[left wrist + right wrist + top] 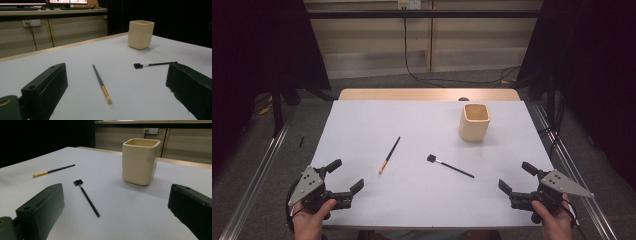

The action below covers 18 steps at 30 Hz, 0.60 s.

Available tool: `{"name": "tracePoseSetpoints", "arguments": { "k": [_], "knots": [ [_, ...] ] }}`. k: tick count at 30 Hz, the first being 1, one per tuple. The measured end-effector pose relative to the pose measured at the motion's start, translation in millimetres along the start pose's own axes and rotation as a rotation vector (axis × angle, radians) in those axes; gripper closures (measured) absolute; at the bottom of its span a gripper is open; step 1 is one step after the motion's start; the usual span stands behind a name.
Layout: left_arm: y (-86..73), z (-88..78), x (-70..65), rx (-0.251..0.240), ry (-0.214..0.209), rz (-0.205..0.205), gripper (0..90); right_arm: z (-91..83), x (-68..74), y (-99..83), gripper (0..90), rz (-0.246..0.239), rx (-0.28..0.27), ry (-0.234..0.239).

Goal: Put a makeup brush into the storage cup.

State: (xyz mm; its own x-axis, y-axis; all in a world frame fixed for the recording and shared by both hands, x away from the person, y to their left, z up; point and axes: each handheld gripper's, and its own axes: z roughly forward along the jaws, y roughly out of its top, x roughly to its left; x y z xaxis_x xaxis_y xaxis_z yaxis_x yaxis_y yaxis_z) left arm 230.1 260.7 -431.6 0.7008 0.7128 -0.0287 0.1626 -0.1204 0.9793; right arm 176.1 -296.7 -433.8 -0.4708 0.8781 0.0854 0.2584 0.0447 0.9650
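High view first: my left gripper (pixel 343 176) and right gripper (pixel 516 179) hover at the desk's (pixel 362 125) near corners, fingers spread wide, nothing between them. Just ahead lie two brushes, well apart: the orange-tipped brush (pixel 389 155) toward my left, the black flat brush (pixel 451 166) toward my right. Both look light, thin, stiff and prone to roll, so I'd pinch each mid-handle. Farther back stands the cream cup (pixel 474 121), upright, probably their destination.
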Motion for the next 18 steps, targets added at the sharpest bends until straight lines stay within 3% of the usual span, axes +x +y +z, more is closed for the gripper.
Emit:
{"name": "tracePoseSetpoints", "arguments": {
  "k": [3,8,13,18],
  "knots": [
    [4.6,2.2,0.1,-0.017,-0.016,-0.011,3.8,-0.4,0.3,0.0,0.0,0.001,0.000,-0.004],
    [9.6,6.2,-2.2,-0.026,-0.024,0.005,3.7,-0.6,-0.9,-0.3,0.0,-0.003,-0.002,-0.002],
    [20.3,14.1,-7.9,-0.026,-0.066,0.028,3.4,-0.1,-0.9,-0.6,0.0,-0.005,-0.001,-0.001],
    [28.4,18.9,-6.7,-0.043,-0.079,0.024,3.3,1.0,-0.4,-0.9,0.0,-0.007,0.002,-0.002]
  ]
}}
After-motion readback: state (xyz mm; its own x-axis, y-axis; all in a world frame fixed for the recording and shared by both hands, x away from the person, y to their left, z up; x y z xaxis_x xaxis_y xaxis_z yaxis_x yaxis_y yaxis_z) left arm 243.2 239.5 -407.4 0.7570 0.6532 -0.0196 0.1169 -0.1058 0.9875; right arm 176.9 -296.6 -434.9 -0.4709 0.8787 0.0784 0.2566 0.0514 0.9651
